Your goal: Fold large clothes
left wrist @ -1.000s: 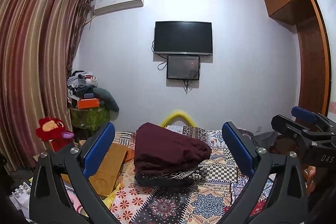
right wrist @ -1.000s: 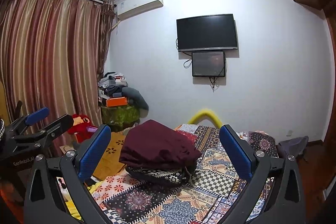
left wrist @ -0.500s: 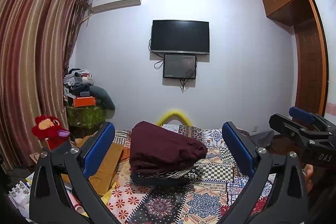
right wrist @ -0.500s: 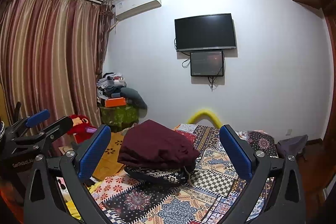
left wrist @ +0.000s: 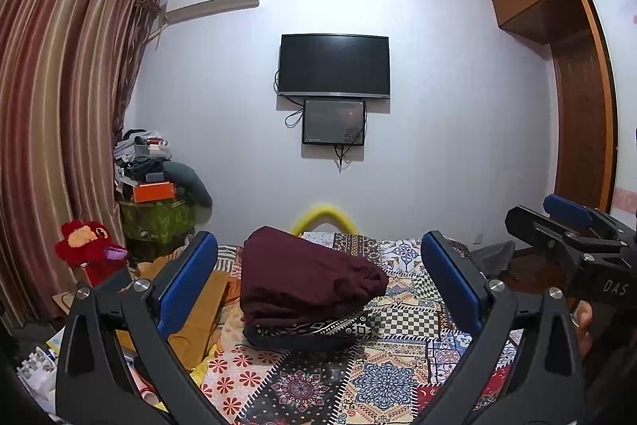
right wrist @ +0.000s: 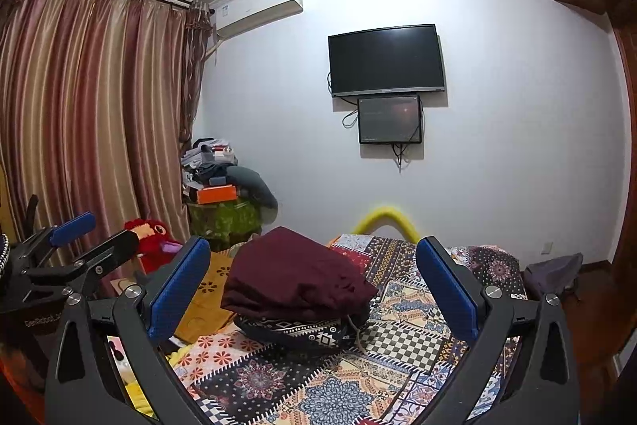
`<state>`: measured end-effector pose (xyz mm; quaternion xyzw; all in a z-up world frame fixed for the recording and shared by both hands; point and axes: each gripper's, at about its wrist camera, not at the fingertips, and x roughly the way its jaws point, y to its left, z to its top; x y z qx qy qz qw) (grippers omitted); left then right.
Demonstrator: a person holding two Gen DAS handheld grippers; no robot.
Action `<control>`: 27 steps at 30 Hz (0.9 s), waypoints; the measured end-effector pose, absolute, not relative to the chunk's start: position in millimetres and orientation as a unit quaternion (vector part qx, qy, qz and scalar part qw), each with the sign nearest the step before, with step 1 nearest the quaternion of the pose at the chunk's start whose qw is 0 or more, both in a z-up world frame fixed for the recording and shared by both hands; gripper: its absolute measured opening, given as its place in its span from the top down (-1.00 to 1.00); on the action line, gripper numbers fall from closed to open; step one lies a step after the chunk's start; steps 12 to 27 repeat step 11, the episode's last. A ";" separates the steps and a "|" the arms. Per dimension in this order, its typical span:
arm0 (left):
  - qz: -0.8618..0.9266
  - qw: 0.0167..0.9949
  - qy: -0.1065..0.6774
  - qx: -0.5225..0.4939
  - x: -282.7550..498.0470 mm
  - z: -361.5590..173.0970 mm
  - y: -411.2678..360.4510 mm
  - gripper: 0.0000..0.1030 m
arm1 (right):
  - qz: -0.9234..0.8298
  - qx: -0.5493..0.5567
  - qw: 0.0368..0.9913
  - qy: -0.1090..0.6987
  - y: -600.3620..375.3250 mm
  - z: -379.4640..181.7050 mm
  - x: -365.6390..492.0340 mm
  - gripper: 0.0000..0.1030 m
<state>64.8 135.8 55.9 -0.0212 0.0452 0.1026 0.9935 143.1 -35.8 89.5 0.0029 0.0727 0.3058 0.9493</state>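
Patchwork bed (left wrist: 382,377) fills the room. Ahead of both wide, empty tools, left tool (left wrist: 318,285) and right tool (right wrist: 312,287), the folded dark red cloth (left wrist: 306,281) sits on a patterned pillow (left wrist: 318,331). Both tools have tipped up a little.

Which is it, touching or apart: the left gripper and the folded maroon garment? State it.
Apart. The left wrist view shows the left gripper open and raised, with the maroon garment lying farther off on the patterned bedspread.
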 end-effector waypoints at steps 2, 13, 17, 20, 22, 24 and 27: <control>0.102 0.994 0.044 -0.021 64.1 55.8 136.7 -0.99 | 0.305 0.002 0.950 0.072 -35.5 89.9 143.2 -0.99; 0.108 0.993 0.041 -0.026 62.0 54.8 139.6 -0.99 | 0.304 0.001 0.950 0.072 -35.3 89.0 143.0 -0.99; 0.108 0.993 0.041 -0.026 62.0 54.8 139.6 -0.99 | 0.304 0.001 0.950 0.072 -35.3 89.0 143.0 -0.99; 0.108 0.993 0.041 -0.026 62.0 54.8 139.6 -0.99 | 0.304 0.001 0.950 0.072 -35.3 89.0 143.0 -0.99; 0.108 0.993 0.041 -0.026 62.0 54.8 139.6 -0.99 | 0.304 0.001 0.950 0.072 -35.3 89.0 143.0 -0.99; 0.108 0.993 0.041 -0.026 62.0 54.8 139.6 -0.99 | 0.304 0.001 0.950 0.072 -35.3 89.0 143.0 -0.99; 0.108 0.993 0.041 -0.026 62.0 54.8 139.6 -0.99 | 0.304 0.001 0.950 0.072 -35.3 89.0 143.0 -0.99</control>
